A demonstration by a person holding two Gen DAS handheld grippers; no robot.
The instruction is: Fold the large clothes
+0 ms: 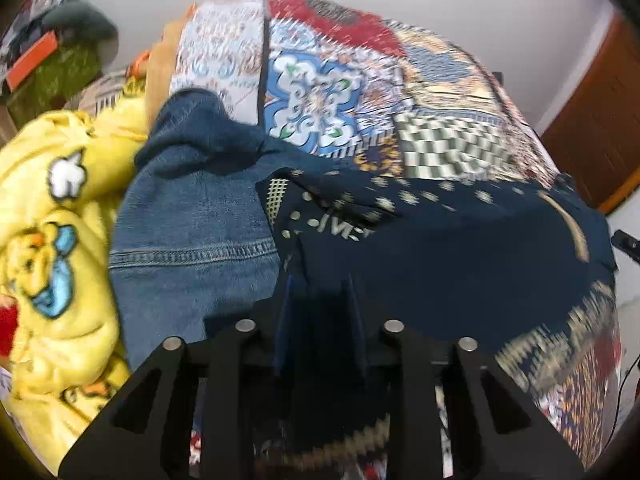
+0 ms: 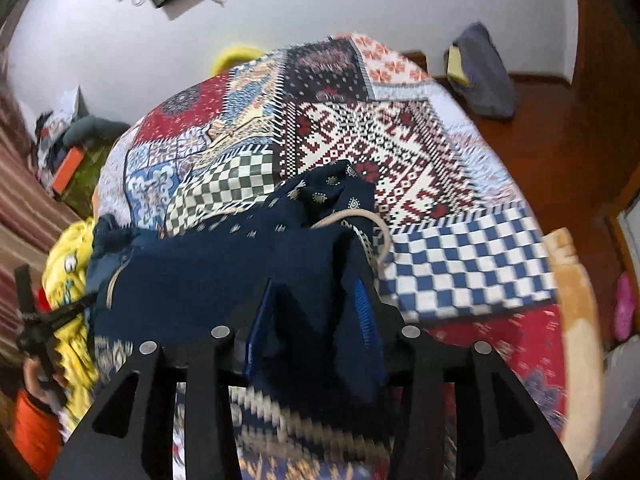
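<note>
Two grippers are both clamped onto the same navy garment (image 1: 460,248), a dark blue piece with small pale dotted motifs and a cream patterned border along its lower hem. It lies stretched across the near part of a bed covered by a patchwork bedspread (image 1: 320,92) of checkerboard, floral and geometric panels.

From the left wrist view, the left gripper (image 1: 320,292) has its fingers drawn close with a fold of the navy cloth pinched between them; the fabric runs from there off to the right. From the right wrist view, the right gripper (image 2: 316,300) grips a bunched ridge of the same garment (image 2: 224,280), with cloth heaped up between its blue-padded fingers (image 2: 362,304). A beige cord (image 2: 360,216) loops out of the bunched fabric just beyond that gripper, lying over the blue-and-white checked panel of the bedspread (image 2: 460,264).

Just beside the navy garment, on its left, sits a crumpled pair of blue jeans (image 1: 192,220), partly overlapped by the navy cloth. Further left is a yellow fleece garment (image 1: 52,248) with cartoon patches, touching the denim.

At the left edge of the right wrist view, the left hand (image 2: 40,376), in an orange sleeve, holds its tool. A grey-blue bag (image 2: 484,76) rests on the wooden floor (image 2: 560,152) past the bed's far corner.
</note>
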